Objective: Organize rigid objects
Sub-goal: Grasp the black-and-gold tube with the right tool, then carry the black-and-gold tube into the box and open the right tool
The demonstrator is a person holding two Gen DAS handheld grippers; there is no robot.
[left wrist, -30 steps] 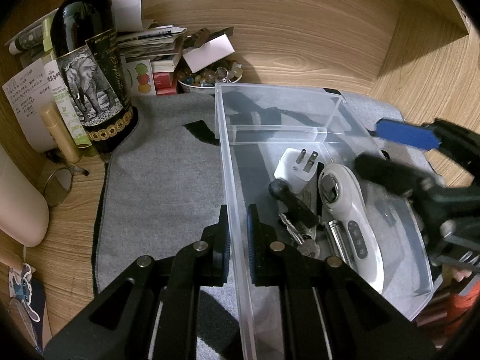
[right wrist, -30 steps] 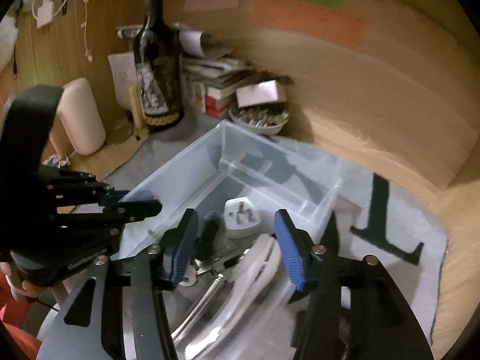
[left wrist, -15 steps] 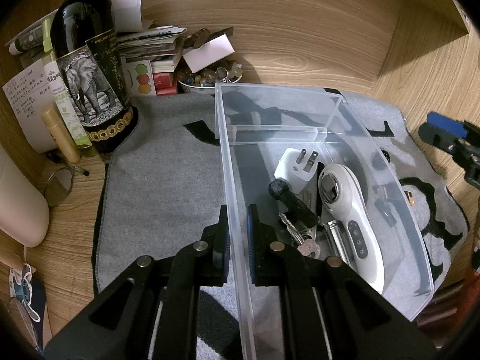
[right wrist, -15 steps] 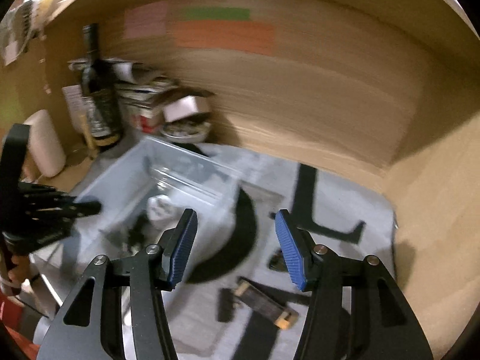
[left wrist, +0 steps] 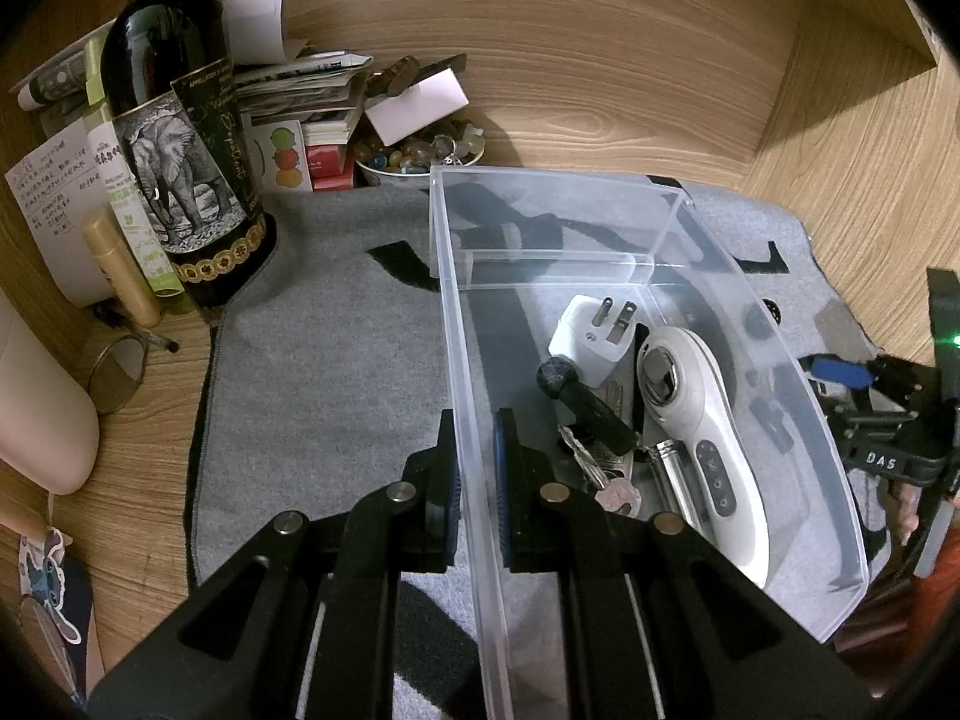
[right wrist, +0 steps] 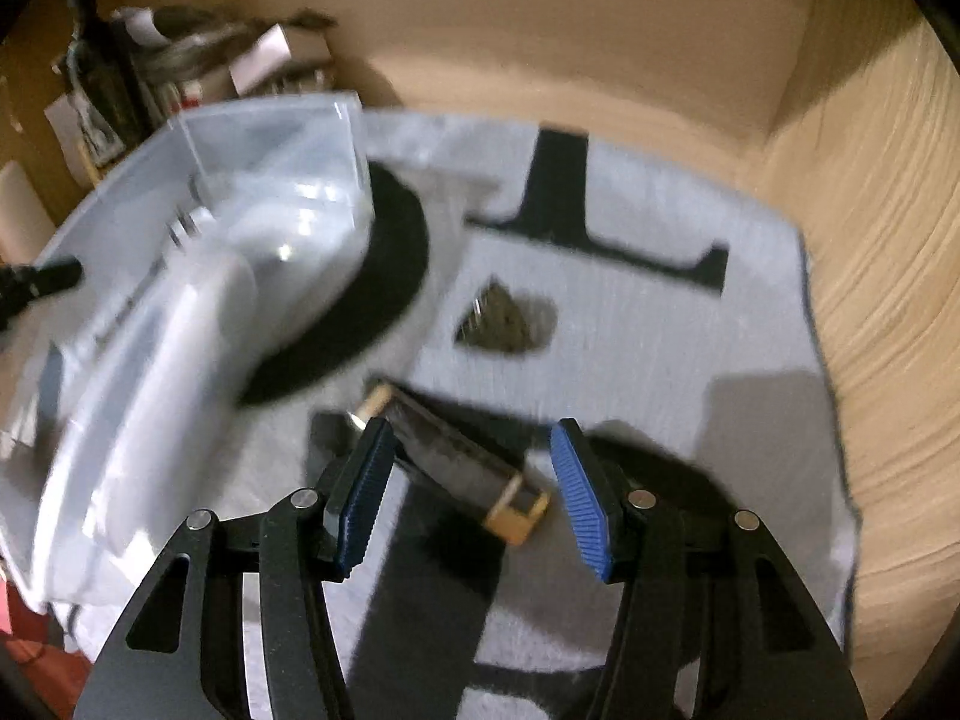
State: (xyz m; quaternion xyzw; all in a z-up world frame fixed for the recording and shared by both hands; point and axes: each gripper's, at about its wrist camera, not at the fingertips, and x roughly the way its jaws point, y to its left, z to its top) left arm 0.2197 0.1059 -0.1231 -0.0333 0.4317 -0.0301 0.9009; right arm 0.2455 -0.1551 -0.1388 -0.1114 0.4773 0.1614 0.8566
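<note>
My left gripper [left wrist: 474, 420] is shut on the left wall of a clear plastic box [left wrist: 600, 177] standing on the grey mat [left wrist: 330, 360]. In the box lie a white plug adapter [left wrist: 591, 339], a white handheld device [left wrist: 696, 438], keys [left wrist: 606, 480] and a black-handled tool [left wrist: 585, 399]. My right gripper [right wrist: 474, 450] hangs low over the mat to the right of the box [right wrist: 180, 276], its jaws opening. A dark bar with tan ends [right wrist: 456, 450] lies slantwise between the blue pads, which do not touch it. The right wrist view is blurred.
A small dark triangular object [right wrist: 498, 324] lies on the mat beyond the bar. At the back left stand a wine bottle [left wrist: 174, 138], stacked books and papers [left wrist: 300, 96] and a bowl of stones [left wrist: 414, 156]. Wooden walls close the back and right.
My right gripper has swung from above the box to the right and down, over the dark bar on the mat. Its jaws stand a little wider. The left gripper and box have not moved.
</note>
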